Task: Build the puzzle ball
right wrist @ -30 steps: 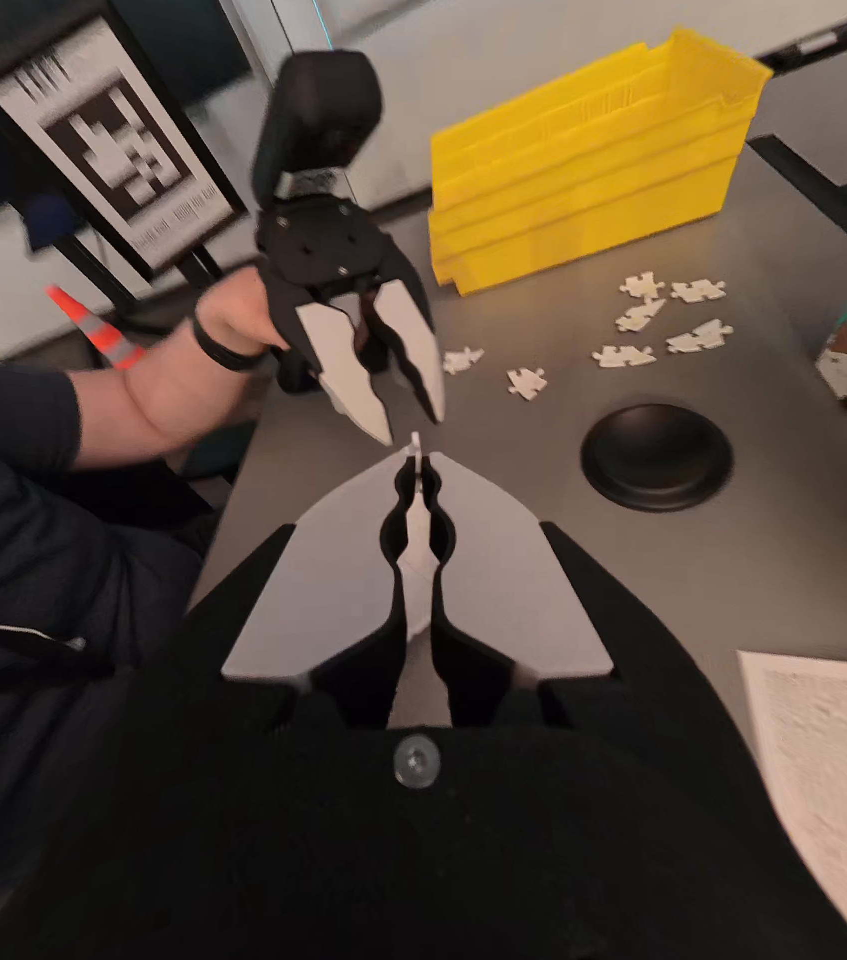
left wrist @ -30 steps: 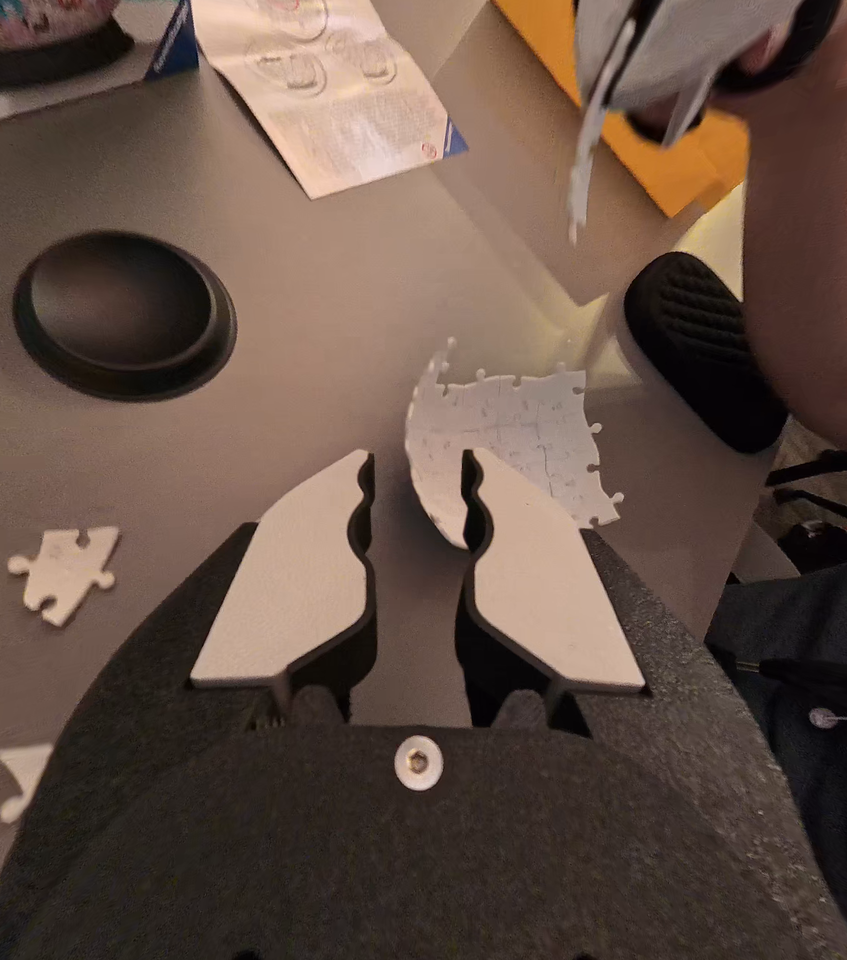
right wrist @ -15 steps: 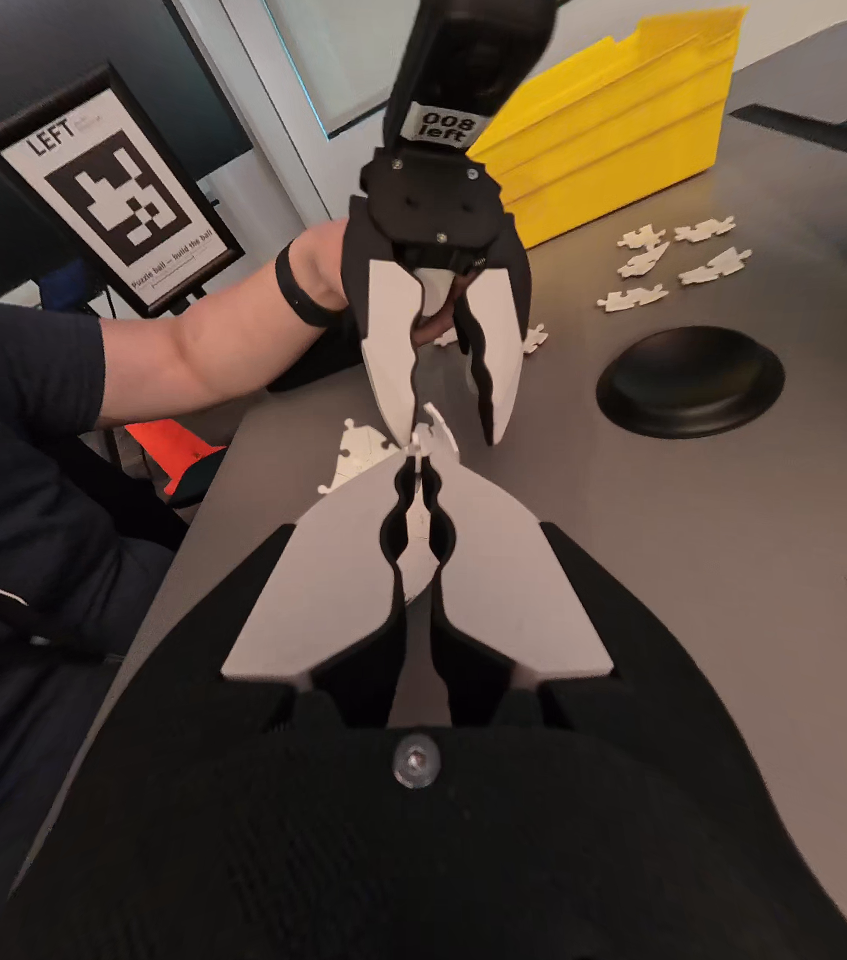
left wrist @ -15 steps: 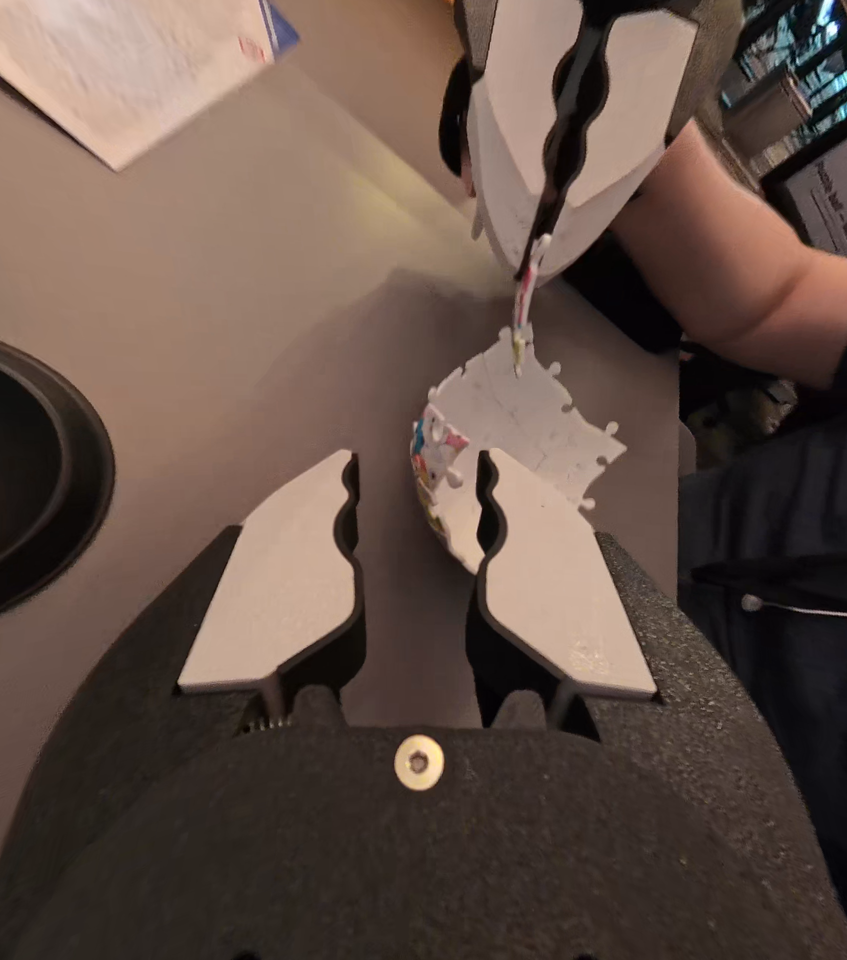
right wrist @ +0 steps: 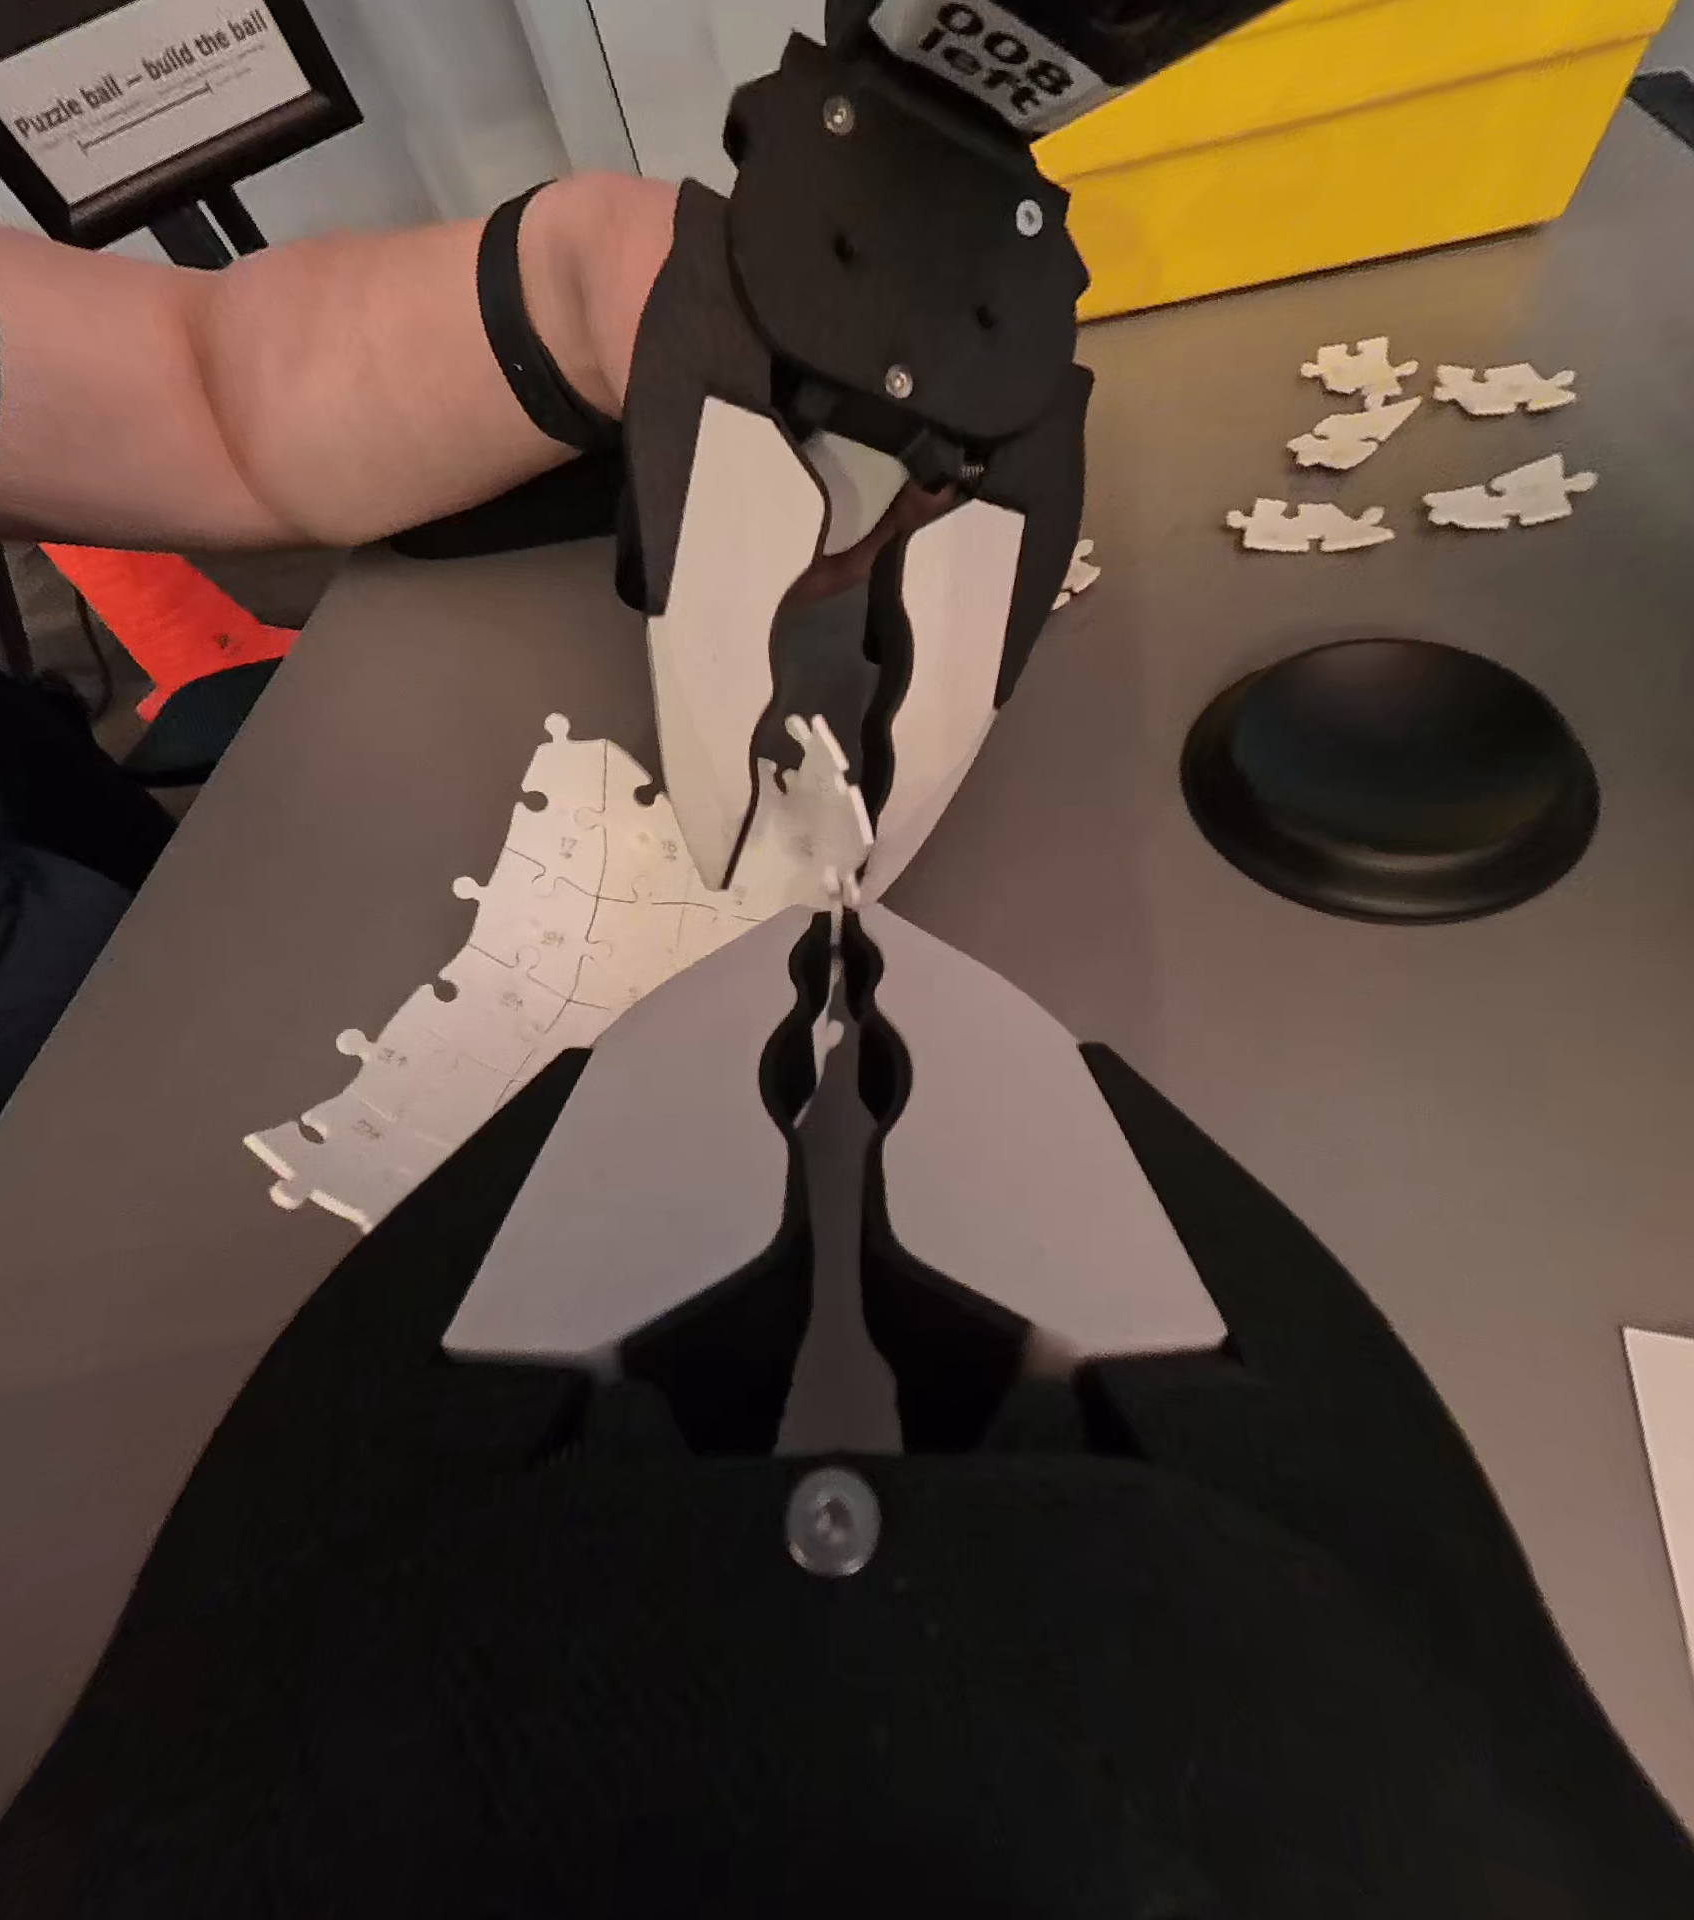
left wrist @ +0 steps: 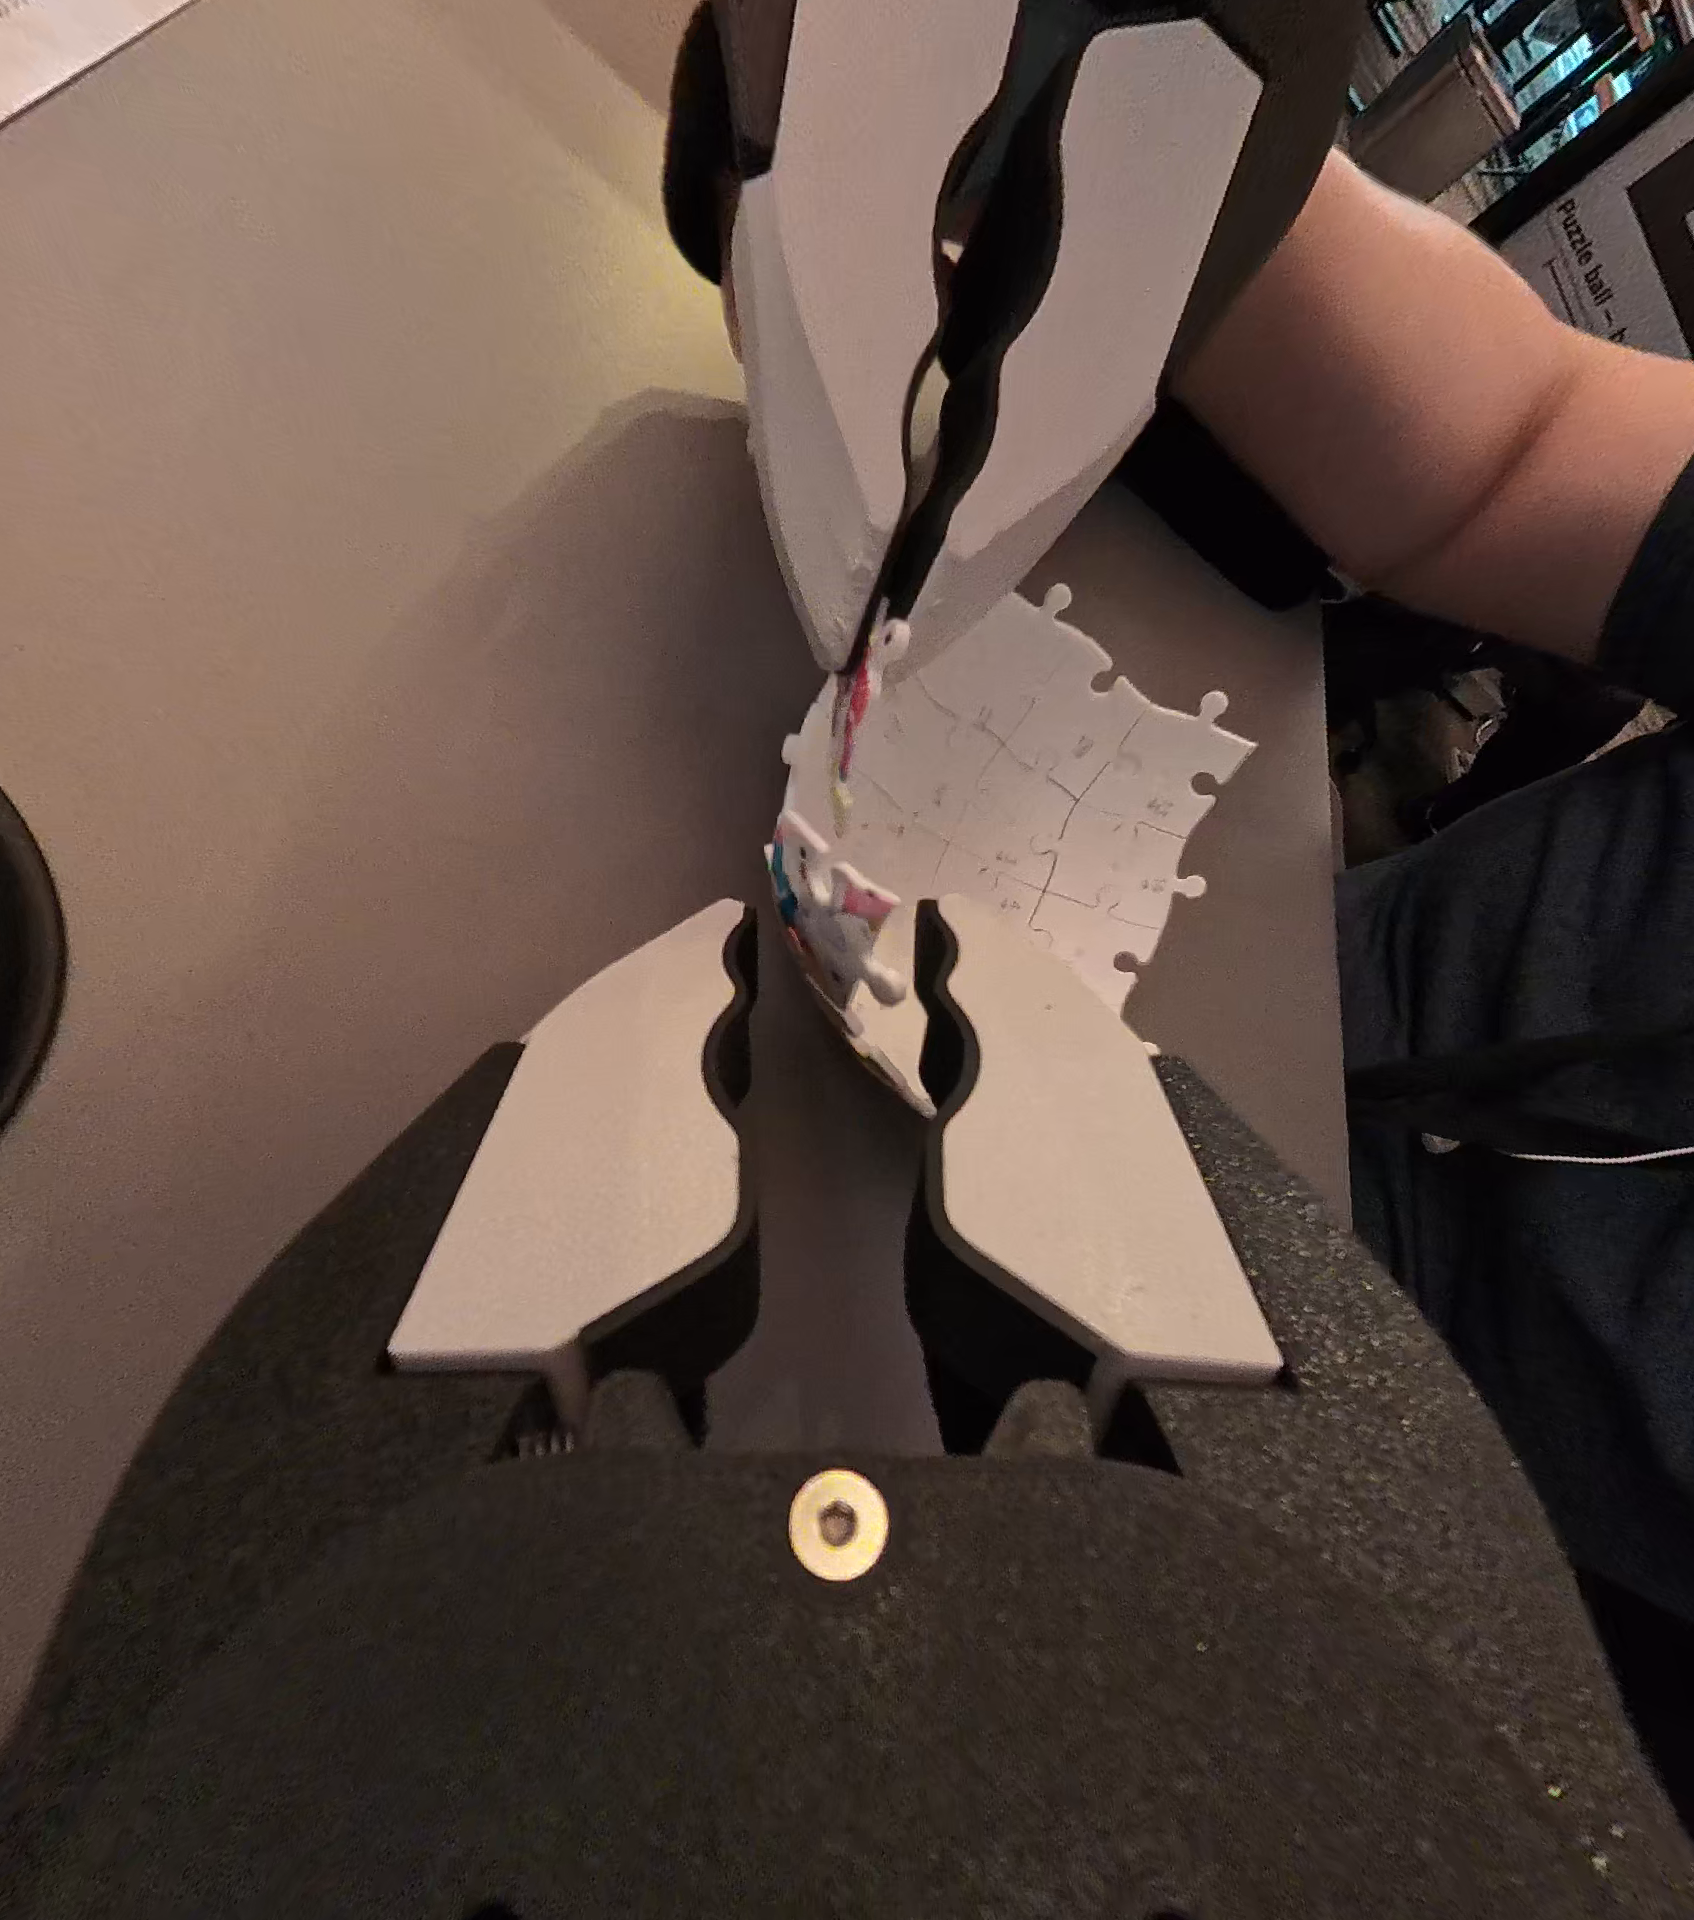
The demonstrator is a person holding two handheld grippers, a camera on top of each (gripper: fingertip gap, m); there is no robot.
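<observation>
While left gripper (left wrist: 830, 925) gapes, right gripper (right wrist: 841, 914) on puzzle piece (left wrist: 848, 727)

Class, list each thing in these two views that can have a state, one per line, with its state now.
right gripper: shut on a single puzzle piece
puzzle piece: held edge-on at the shell's rim
left gripper: open, straddling the shell's edge
curved puzzle shell: partly built, resting on the table
black stand: empty
loose pieces: unjoined, blank side up

The right tool (right wrist: 838, 914) pinches a puzzle piece (right wrist: 832, 997) edge-on against the curved puzzle section (right wrist: 552, 935), facing the left tool (right wrist: 801, 842).
</observation>
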